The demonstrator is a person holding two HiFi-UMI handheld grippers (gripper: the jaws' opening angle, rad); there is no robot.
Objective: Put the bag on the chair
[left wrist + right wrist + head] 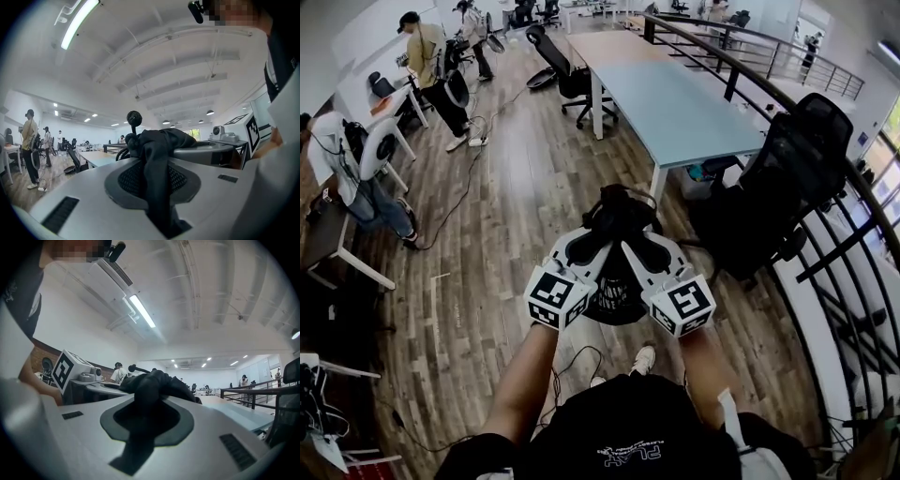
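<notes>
A black bag hangs in the air between both grippers, in front of the person's body, with its mesh part drooping below. My left gripper is shut on a strip of the bag's black fabric, which runs across the pad. My right gripper is shut on another bunch of the same fabric. The two grippers lean toward each other at the tips. A black mesh office chair stands to the right, beyond the bag, beside the railing. Its seat is partly hidden by its backrest.
A long light-blue table runs ahead, just left of the chair. A dark railing curves along the right side. Another office chair stands further off. People and white desks are at the left, with cables on the wooden floor.
</notes>
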